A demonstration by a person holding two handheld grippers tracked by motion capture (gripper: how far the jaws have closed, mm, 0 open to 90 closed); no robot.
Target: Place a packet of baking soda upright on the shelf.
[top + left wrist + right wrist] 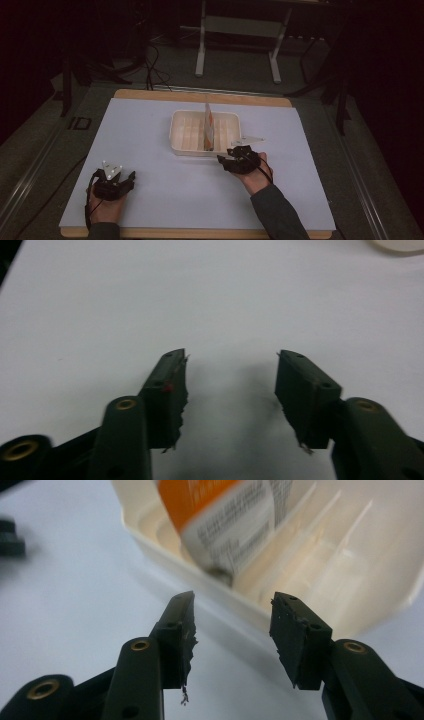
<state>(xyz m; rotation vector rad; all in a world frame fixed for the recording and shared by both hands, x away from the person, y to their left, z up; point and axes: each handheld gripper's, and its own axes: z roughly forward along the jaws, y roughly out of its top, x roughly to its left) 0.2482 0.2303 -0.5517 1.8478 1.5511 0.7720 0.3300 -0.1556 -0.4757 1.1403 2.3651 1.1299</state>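
The flat packet is found standing on edge inside the cream tray — just ahead of the right hand-held gripper, whose jaws are spread wide with nothing between them. The packet's long axis is seen running away from that gripper, front rim to back. The left hand-held gripper — also spread and empty — is held well apart over the bench, so the right is judged nearer.

White sheet covering a wooden table with the wood showing at far and near edges, dark floor beyond, white frame legs standing on it, black cables trailing at the far left
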